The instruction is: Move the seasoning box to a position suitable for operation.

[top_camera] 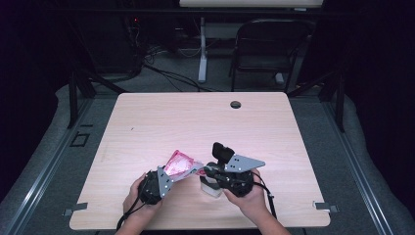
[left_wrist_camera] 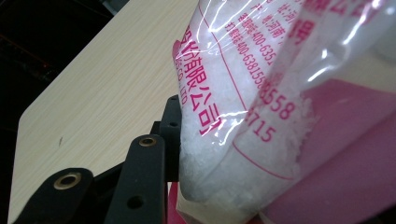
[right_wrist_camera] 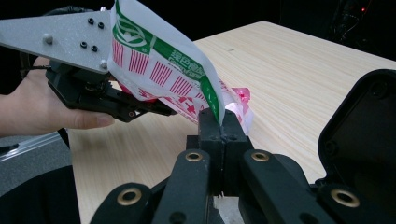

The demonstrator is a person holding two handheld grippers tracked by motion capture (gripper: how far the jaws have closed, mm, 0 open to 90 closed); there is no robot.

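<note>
From above, a small white cup (top_camera: 211,188) sits on the table (top_camera: 147,127) under the right gripper (top_camera: 201,171). The left gripper view shows white grains inside the bag (left_wrist_camera: 261,116), which has pink writing. The left gripper (top_camera: 172,177) is clamped on the bag; the right gripper's jaws are pressed together on its edge. The bag hangs between them above the table.

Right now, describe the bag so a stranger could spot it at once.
On the pale wooden table, look near the front edge, where two hands hold black tongs. The bag hangs between the left tongs and right tongs: clear plastic with pink print and a green stripe, holding white grains.
</note>
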